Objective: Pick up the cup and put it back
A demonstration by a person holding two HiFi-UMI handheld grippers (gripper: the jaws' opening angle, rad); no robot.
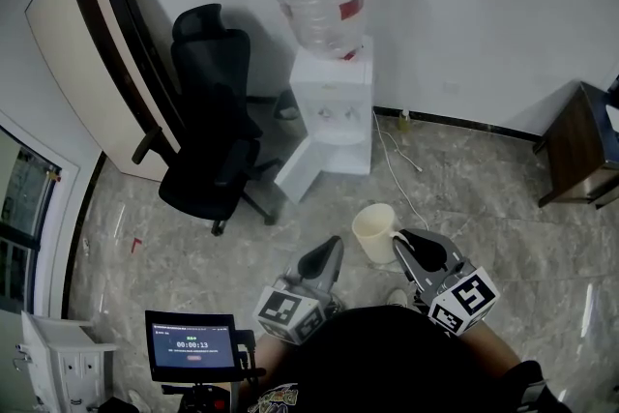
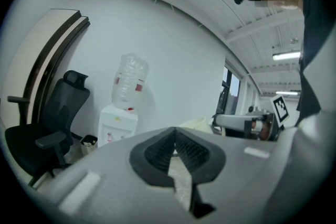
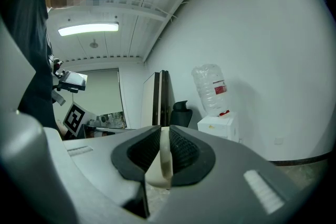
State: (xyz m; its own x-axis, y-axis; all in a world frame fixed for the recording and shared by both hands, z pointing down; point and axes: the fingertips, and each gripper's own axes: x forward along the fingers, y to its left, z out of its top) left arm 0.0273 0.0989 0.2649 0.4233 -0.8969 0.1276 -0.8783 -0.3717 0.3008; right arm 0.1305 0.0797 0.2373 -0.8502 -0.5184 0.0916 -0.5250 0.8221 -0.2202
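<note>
Cup (image 1: 374,229) is up off the floor (image 1: 464,208) for us, pinched by its handle (image 3: 165,157) in our right gripper (image 1: 400,243), just right of our left gripper (image 1: 333,248), whose jaws are pressed together on nothing, with the water dispenser (image 1: 334,111) farther off by the wall.

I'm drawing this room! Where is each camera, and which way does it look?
Head view: on the person's head, facing down; shows their shirt, left gripper, right gripper holding the cup.
Left gripper view: on that gripper, facing the water dispenser past shut jaws.
Right gripper view: on that gripper, jaws gripping the cup handle, facing the dispenser.
Shared: all show the dispenser.
</note>
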